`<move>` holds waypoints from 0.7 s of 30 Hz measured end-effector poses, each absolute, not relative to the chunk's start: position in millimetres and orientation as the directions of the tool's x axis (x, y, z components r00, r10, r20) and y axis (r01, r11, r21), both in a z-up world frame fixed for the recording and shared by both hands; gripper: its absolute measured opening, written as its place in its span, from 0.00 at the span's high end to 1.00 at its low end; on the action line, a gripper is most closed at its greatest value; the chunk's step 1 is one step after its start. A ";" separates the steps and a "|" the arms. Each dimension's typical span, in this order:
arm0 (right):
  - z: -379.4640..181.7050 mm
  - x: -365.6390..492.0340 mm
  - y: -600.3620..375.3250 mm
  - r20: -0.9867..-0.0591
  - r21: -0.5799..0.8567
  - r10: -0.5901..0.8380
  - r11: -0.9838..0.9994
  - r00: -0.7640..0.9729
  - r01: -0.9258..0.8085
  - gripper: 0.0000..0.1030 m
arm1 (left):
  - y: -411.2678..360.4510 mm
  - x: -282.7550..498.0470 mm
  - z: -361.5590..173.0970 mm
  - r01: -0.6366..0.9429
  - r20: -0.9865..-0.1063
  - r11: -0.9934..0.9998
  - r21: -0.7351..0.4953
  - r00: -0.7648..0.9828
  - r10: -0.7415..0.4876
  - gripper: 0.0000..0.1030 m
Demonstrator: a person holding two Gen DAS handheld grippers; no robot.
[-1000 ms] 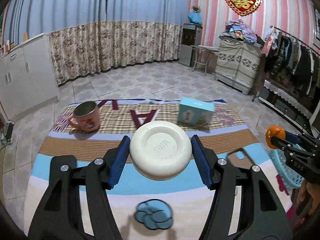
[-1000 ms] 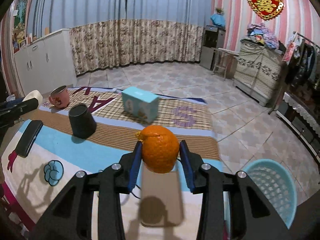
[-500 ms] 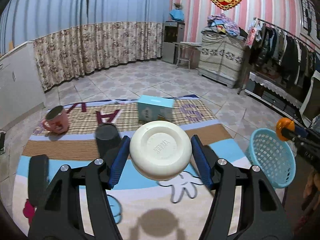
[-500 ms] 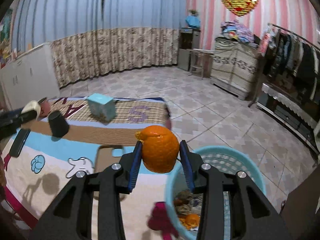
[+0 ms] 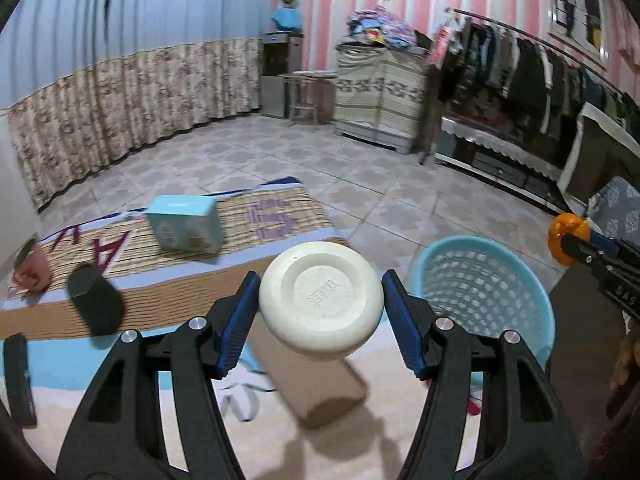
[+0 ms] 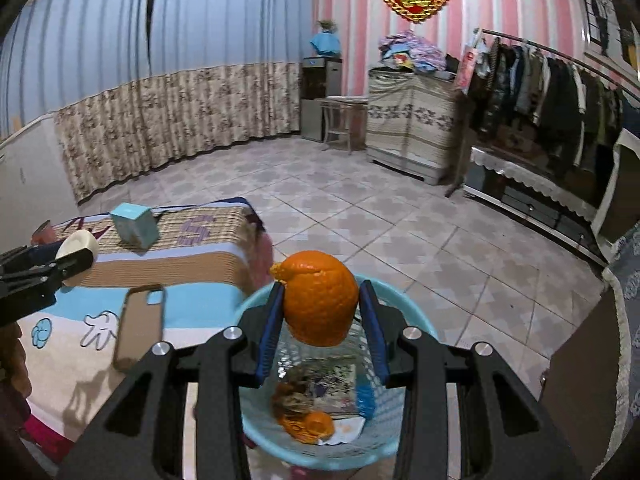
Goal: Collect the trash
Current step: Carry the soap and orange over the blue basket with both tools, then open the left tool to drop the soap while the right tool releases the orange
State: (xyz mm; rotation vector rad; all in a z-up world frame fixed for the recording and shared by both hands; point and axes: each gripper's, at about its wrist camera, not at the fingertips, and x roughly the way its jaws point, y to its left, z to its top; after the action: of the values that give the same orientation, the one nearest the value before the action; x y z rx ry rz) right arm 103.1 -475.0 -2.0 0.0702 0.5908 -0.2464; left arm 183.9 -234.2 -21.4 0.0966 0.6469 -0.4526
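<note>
My right gripper (image 6: 320, 312) is shut on an orange peel (image 6: 318, 302) and holds it right above the open light-blue trash basket (image 6: 260, 438), which holds paper and orange scraps. My left gripper (image 5: 318, 308) is shut on a white bowl (image 5: 320, 300), bottom toward the camera, held above the table's right end. In the left wrist view the basket (image 5: 484, 292) stands just right of the bowl, and the right gripper with the peel (image 5: 566, 236) is at the far right.
The table (image 5: 280, 216) with a patterned cloth carries a teal box (image 5: 184, 226), a black cup (image 5: 94, 304), a pink mug (image 5: 30, 270), a brown phone case (image 5: 316, 388) and a black object (image 5: 16, 376). Tiled floor lies beyond; a clothes rack (image 6: 560, 92) is at right.
Both grippers moved right toward the basket. The orange peel went from the basket's near rim to above its opening. The bowl now hangs over the table's right end.
</note>
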 end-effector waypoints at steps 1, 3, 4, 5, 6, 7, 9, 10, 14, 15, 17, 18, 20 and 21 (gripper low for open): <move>-4.9 101.6 -478.7 -0.562 -0.001 -0.212 0.967 0.800 0.255 0.63 | -243.8 182.8 -23.8 0.450 -0.603 0.891 -0.051 0.697 -0.387 0.41; -9.6 100.4 -483.6 -0.566 0.003 -0.219 0.963 0.795 0.268 0.63 | -260.6 181.4 -28.4 0.473 -0.608 0.880 -0.049 0.685 -0.402 0.41; -11.5 99.2 -486.4 -0.567 0.007 -0.221 0.962 0.793 0.273 0.63 | -270.6 180.2 -32.3 0.487 -0.612 0.872 -0.050 0.675 -0.412 0.41; -14.3 97.9 -489.6 -0.570 0.013 -0.222 0.960 0.791 0.279 0.63 | -280.8 179.3 -36.8 0.502 -0.618 0.863 -0.054 0.662 -0.424 0.41; -18.6 97.2 -493.6 -0.576 0.021 -0.223 0.958 0.786 0.287 0.63 | -286.8 178.7 -39.7 0.509 -0.622 0.859 -0.058 0.655 -0.430 0.41; -22.0 97.4 -497.1 -0.581 0.026 -0.225 0.955 0.782 0.294 0.63 | -296.3 177.9 -45.4 0.522 -0.628 0.850 -0.066 0.641 -0.442 0.41; -29.2 97.8 -504.0 -0.593 0.034 -0.226 0.952 0.773 0.304 0.63 | -311.7 179.7 -50.7 0.539 -0.635 0.840 -0.068 0.626 -0.453 0.41; -31.6 97.2 -506.9 -0.596 0.036 -0.226 0.951 0.771 0.307 0.63 | -320.7 180.5 -54.5 0.546 -0.640 0.835 -0.065 0.619 -0.455 0.41; -41.5 99.4 -518.9 -0.609 0.044 -0.234 0.944 0.758 0.327 0.63 | -342.2 184.8 -63.5 0.562 -0.649 0.823 -0.078 0.599 -0.470 0.41; -43.3 99.8 -521.5 -0.611 0.048 -0.234 0.943 0.756 0.330 0.63 | -344.6 185.7 -64.0 0.565 -0.649 0.821 -0.077 0.597 -0.472 0.41; -46.4 102.2 -526.4 -0.616 0.051 -0.236 0.940 0.751 0.337 0.63 | -355.9 185.6 -66.7 0.579 -0.649 0.812 -0.071 0.591 -0.479 0.41; -48.1 103.8 -527.9 -0.619 0.051 -0.237 0.939 0.749 0.339 0.63 | -361.2 185.5 -67.3 0.585 -0.649 0.808 -0.069 0.589 -0.482 0.41; -50.6 105.8 -529.2 -0.620 0.050 -0.240 0.938 0.746 0.343 0.63 | -372.7 186.3 -67.6 0.598 -0.649 0.799 -0.061 0.584 -0.487 0.41; -51.7 105.1 -528.6 -0.621 0.051 -0.241 0.937 0.746 0.345 0.63 | -375.5 187.3 -67.2 0.603 -0.650 0.795 -0.059 0.581 -0.489 0.41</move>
State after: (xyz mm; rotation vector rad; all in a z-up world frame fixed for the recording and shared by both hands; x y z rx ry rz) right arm 105.1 -528.6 -51.7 0.1666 0.6545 -0.3221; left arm 187.3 -375.5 -67.2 0.1751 0.7029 -0.6419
